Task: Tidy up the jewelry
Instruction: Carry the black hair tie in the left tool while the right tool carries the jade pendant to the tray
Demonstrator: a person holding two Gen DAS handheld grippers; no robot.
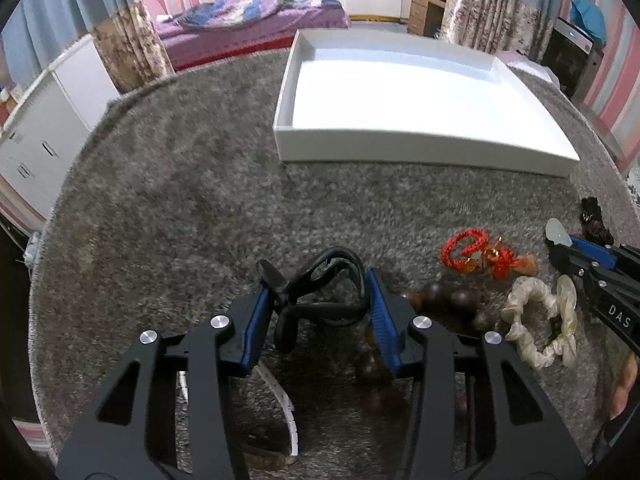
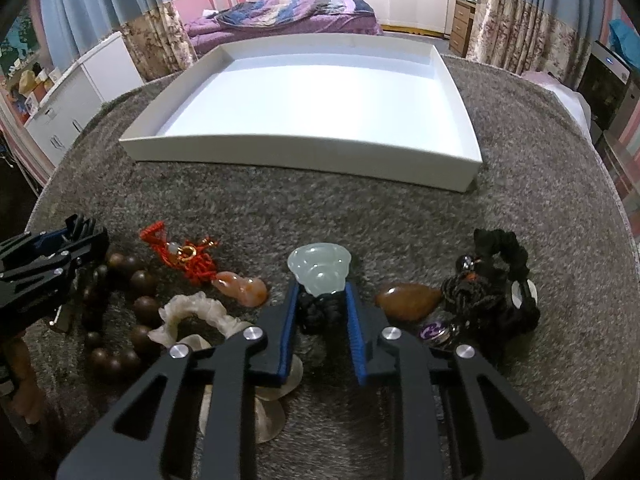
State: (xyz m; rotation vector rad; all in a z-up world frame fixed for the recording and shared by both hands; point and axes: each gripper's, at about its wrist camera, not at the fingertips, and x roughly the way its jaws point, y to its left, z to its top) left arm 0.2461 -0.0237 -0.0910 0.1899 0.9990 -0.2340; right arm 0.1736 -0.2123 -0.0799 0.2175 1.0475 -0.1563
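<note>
A white tray point(image 1: 424, 148) point(image 2: 296, 156) stands on the grey carpeted table beyond the jewelry. My left gripper point(image 1: 320, 280) has its jaws around a black looped cord point(image 1: 320, 292), pads touching its sides. My right gripper point(image 2: 322, 286) is shut on a pale green jade pendant point(image 2: 320, 268) with a black knotted cord point(image 2: 320, 312). It also shows in the left wrist view point(image 1: 560, 240). Between the two lie dark wooden beads point(image 1: 452, 300) point(image 2: 136, 304), a red knotted bracelet point(image 1: 472, 252) point(image 2: 188, 256) and a cream scrunchie point(image 1: 540, 320) point(image 2: 192, 316).
An orange stone point(image 2: 244, 286), a brown stone point(image 2: 408, 300), a black scrunchie with cords point(image 2: 496, 280) and a purple charm point(image 2: 432, 332) lie near the right gripper. A white strap point(image 1: 280, 400) lies under the left gripper. A bed and cabinets stand behind the table.
</note>
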